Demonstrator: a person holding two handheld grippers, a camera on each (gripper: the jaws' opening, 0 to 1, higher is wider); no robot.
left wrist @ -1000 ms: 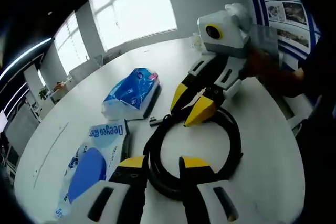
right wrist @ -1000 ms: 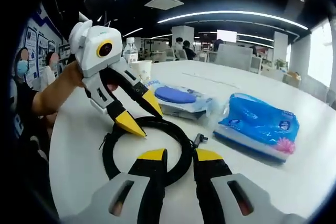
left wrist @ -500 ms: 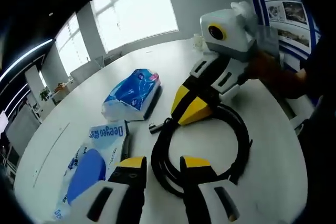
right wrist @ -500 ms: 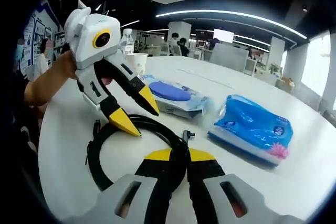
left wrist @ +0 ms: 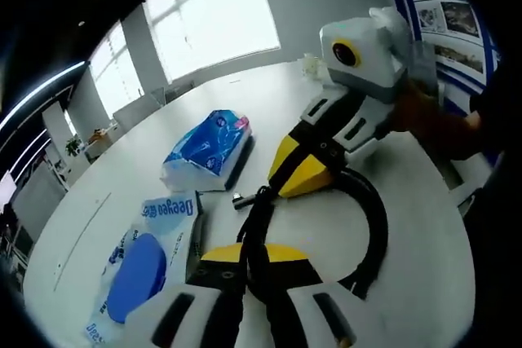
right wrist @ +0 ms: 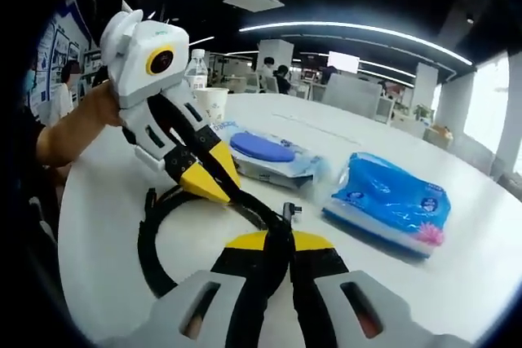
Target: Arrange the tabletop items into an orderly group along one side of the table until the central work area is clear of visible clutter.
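Both grippers are now closing on the black cable loop (left wrist: 371, 218) — a second ago the left gripper (left wrist: 254, 257) was gaping around it; now its jaws are pinching the cord. The right gripper (right wrist: 279, 244) is clamping the opposite arc. The cable is lying mid-table, near the tissue packs (right wrist: 387, 201) — ready for shifting sideward.

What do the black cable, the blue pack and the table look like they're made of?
The cable looks rubber or plastic sheathed: matte black, bending in a loop. The blue pack looks like thin plastic film: glossy, wrinkled, printed. The table has a smooth white, slightly shiny top, probably laminate, though that is uncertain. Both tongs, left and right, are closed on the cable.
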